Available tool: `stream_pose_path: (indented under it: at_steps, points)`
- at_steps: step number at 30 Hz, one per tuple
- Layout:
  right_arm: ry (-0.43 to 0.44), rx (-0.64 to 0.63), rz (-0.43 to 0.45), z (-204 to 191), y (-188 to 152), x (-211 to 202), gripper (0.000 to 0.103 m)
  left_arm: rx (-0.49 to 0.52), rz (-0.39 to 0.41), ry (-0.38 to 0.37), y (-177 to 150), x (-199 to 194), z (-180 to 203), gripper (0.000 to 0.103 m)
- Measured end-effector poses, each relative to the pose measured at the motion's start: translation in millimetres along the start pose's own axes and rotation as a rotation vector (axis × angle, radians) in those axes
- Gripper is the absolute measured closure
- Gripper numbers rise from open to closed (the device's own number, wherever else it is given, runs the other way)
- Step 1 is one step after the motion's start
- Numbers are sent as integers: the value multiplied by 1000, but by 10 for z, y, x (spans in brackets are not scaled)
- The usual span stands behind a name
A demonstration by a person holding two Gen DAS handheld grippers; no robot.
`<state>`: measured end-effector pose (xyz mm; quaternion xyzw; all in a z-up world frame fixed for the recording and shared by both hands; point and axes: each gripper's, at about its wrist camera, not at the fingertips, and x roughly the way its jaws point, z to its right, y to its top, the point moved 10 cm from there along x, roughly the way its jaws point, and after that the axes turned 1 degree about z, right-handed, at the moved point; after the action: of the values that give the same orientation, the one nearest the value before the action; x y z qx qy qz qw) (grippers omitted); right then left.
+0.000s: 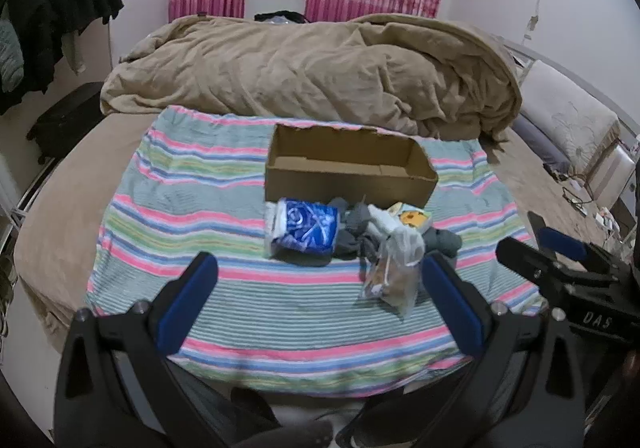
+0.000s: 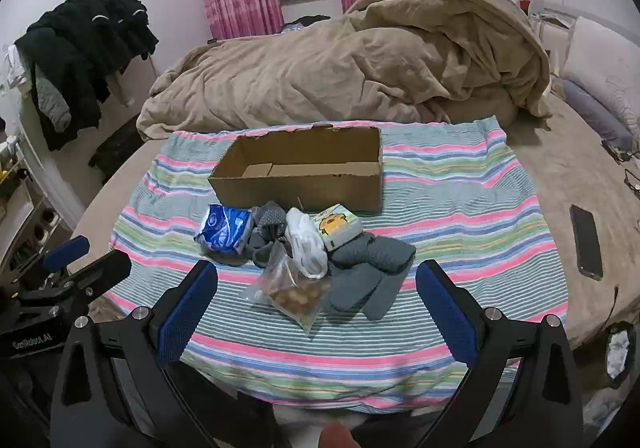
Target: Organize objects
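Both the left gripper (image 1: 316,300) and right gripper (image 2: 316,300) are held wide open and empty short of the pile (image 2: 304,248), heaped before the empty box (image 2: 300,172), presumably for loading.

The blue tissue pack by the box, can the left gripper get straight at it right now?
Probably yes. The left gripper is open, aimed toward the blue tissue pack, with only bare striped towel between them. Grey socks touch its right side.
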<state>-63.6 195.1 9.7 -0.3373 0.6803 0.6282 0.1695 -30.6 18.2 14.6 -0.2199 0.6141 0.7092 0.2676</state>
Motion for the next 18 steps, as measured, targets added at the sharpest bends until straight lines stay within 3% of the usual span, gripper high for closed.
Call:
stream_pose_path:
  at_steps: [18]
  points:
    - [33, -37, -83, -191, 153, 291, 2, -39, -40, 13, 227, 169, -145, 1]
